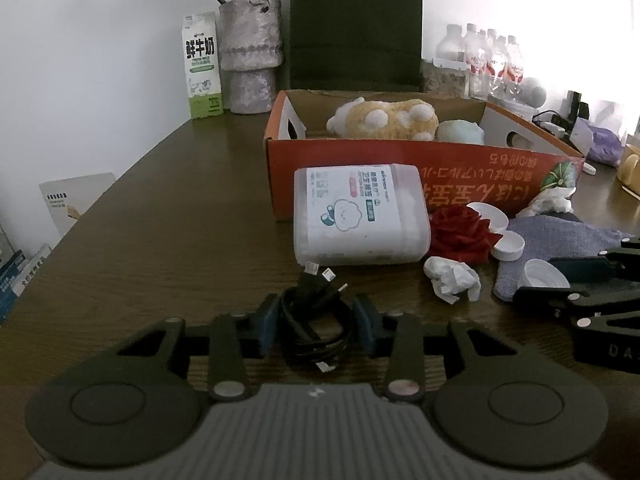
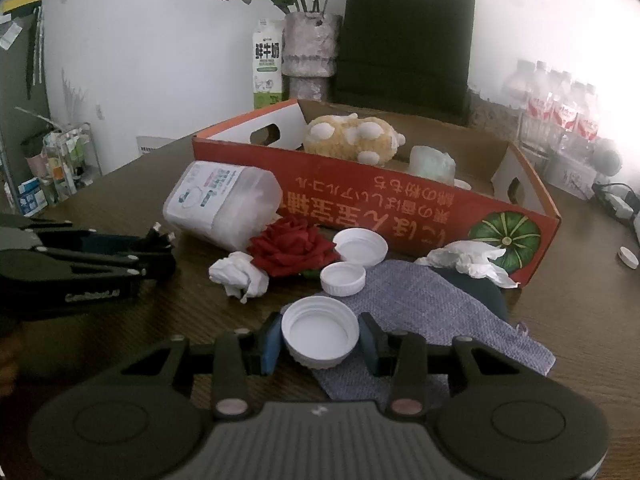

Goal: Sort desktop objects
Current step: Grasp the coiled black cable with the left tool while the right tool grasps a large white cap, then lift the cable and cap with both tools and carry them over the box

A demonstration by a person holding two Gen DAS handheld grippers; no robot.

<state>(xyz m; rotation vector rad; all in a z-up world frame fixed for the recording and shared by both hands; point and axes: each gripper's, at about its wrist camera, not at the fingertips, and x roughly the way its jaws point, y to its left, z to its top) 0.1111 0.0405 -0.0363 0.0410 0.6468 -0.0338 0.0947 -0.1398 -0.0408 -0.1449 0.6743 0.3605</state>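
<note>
A coiled black cable lies on the dark wooden table between the pads of my left gripper, and both pads touch its sides. My right gripper is closed on a white plastic cap that rests on a grey-blue cloth. Two more white caps, a red rose, a crumpled tissue and a white cotton-swab tub on its side lie just beyond. Behind them stands an orange cardboard box holding a yellow plush toy.
At the back wall stand a milk carton, a vase of dried flowers, a black paper bag and several water bottles. Another tissue lies against the box's front, and a small cap at far right.
</note>
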